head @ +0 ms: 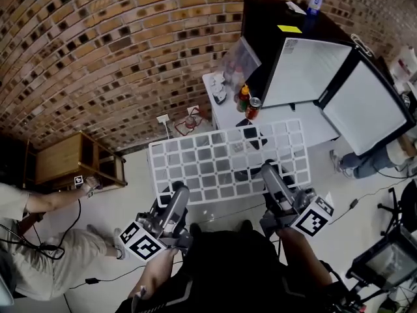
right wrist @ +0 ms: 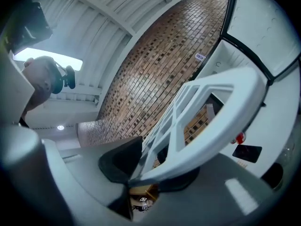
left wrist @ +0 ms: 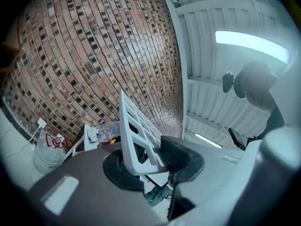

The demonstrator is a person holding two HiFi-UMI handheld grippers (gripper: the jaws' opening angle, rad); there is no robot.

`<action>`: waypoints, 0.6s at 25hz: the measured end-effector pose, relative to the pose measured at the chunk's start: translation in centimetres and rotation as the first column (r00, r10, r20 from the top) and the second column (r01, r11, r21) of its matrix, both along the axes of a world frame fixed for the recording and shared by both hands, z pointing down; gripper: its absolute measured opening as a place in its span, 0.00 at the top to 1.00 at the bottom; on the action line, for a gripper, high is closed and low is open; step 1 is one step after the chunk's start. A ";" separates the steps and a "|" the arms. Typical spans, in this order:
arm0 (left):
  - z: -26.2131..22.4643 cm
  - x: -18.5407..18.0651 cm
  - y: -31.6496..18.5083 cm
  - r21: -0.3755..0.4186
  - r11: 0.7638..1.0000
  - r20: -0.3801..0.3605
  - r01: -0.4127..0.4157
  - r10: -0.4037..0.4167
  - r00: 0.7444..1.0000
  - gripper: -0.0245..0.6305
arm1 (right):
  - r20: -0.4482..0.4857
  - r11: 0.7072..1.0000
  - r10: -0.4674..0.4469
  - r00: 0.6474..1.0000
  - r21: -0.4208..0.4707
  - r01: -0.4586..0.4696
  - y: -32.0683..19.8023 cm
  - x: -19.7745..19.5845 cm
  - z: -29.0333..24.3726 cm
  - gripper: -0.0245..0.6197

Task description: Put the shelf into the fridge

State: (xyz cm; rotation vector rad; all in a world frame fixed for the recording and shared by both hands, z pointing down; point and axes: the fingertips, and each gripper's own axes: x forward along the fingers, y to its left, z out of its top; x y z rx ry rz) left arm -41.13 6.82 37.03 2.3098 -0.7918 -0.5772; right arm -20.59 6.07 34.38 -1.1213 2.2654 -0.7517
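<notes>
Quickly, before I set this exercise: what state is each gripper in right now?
Left gripper: shut on the white grid shelf.
Right gripper: shut on the same shelf.

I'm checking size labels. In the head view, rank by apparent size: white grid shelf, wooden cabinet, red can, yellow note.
1. white grid shelf, though it is nearest the camera.
2. wooden cabinet.
3. red can and yellow note: both small, too alike to rank.
</notes>
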 end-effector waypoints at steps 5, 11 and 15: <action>0.4 4.4 0.3 -0.015 0.999 0.005 0.031 -0.031 1.000 0.81 | -0.002 1.000 -0.006 1.000 -0.017 0.006 -0.1 4.7 0.6 0.78; -0.2 9.5 1.0 0.001 0.997 0.008 0.071 -0.071 0.997 0.81 | 0.008 0.999 -0.037 0.999 0.005 0.037 -0.1 9.7 0.1 0.78; -0.1 11.1 0.9 -0.012 0.997 0.011 0.073 -0.073 0.997 0.81 | 0.010 0.999 -0.038 0.999 0.011 0.038 -0.3 11.3 0.1 0.78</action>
